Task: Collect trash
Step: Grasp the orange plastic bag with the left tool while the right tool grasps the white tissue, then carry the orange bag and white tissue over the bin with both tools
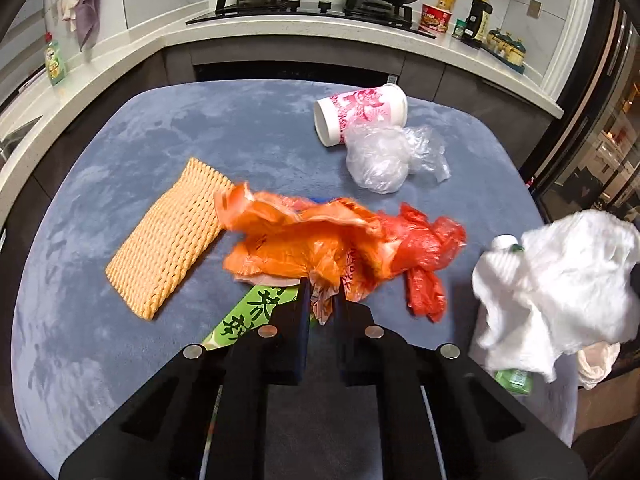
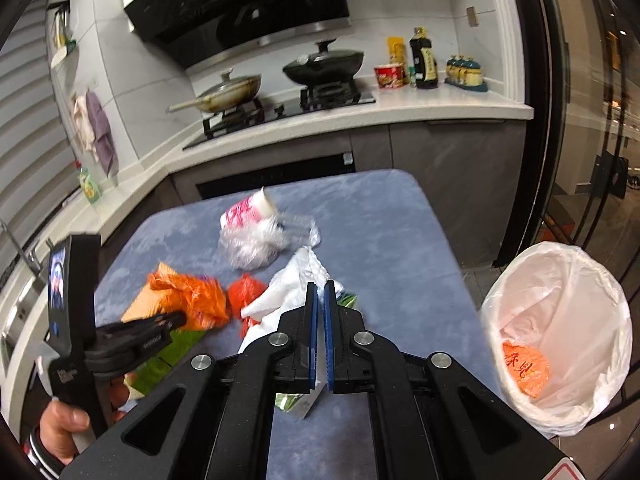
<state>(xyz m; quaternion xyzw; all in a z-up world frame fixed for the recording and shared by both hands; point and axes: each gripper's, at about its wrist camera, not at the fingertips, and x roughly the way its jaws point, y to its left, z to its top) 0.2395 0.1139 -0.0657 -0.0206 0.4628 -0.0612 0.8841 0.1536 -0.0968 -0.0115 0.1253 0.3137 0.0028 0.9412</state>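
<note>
My left gripper [image 1: 324, 290] is shut on an orange plastic bag [image 1: 304, 236], held just above the blue table; it also shows in the right wrist view [image 2: 188, 300]. A red bag [image 1: 424, 248] hangs beside it. My right gripper [image 2: 321, 286] is shut on a white plastic bag [image 2: 292, 288], which appears at the right of the left wrist view [image 1: 560, 280] with a green bottle [image 1: 514, 380] behind it. A white-lined trash bin [image 2: 560, 280] stands right of the table with orange trash inside.
On the blue table [image 1: 240, 128] lie an orange foam net [image 1: 168, 240], a pink-printed paper cup [image 1: 360, 114], a clear crumpled bag [image 1: 384, 156] and a green packet [image 1: 256, 308]. Kitchen counter with stove and pans lies behind.
</note>
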